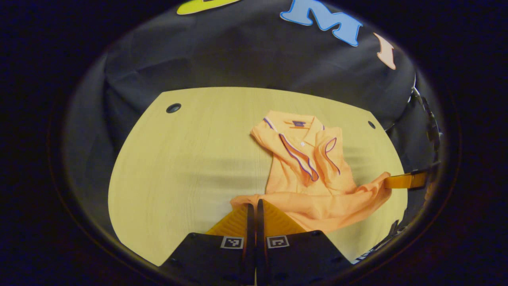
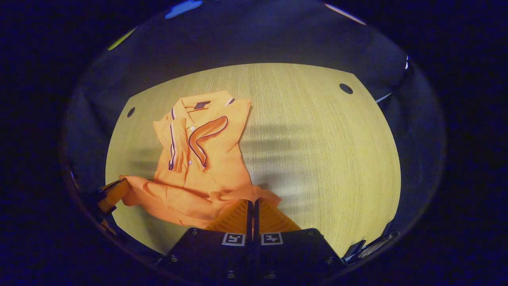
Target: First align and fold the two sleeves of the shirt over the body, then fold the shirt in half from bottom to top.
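Your orange shirt (image 1: 313, 171) lies on the pale worktop (image 1: 178, 167), both sleeves folded over the body, collar at the far end toward the black wall. Your left tongs (image 1: 254, 206) are pinched together on one corner of the lifted bottom hem. Your right tongs (image 2: 252, 204) are clamped on the other hem corner, so the hem edge hangs stretched between the two.

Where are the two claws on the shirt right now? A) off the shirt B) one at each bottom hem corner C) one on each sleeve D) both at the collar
B: the left claw and right claw each pinch a bottom corner of the orange polo shirt, sleeves already folded over its body.
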`<move>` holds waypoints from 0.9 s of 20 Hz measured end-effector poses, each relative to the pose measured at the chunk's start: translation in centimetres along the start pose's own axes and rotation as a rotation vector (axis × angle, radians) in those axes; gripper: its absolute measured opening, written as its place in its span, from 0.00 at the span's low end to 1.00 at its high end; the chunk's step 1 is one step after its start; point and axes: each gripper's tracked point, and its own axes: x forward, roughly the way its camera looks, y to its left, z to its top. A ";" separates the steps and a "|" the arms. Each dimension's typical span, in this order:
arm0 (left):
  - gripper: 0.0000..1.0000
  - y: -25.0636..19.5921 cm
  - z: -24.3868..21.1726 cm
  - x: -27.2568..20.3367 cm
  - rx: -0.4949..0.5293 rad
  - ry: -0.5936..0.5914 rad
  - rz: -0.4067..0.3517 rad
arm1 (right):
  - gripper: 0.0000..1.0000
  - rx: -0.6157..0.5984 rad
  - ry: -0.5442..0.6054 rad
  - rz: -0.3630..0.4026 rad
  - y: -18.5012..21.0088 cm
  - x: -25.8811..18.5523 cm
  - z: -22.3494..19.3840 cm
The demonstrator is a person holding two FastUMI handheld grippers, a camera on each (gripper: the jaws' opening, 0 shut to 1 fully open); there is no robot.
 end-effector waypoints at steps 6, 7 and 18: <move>0.07 -0.6 8.8 3.5 -0.026 -0.122 0.008 | 0.00 0.017 -0.141 -0.004 0.3 1.4 8.3; 0.07 -0.5 10.2 4.1 -0.039 -0.147 0.014 | 0.00 0.025 -0.171 -0.005 0.3 1.8 9.6; 0.06 1.3 19.2 14.5 -0.068 -0.300 0.084 | 0.02 0.074 -0.403 -0.005 1.1 8.4 21.4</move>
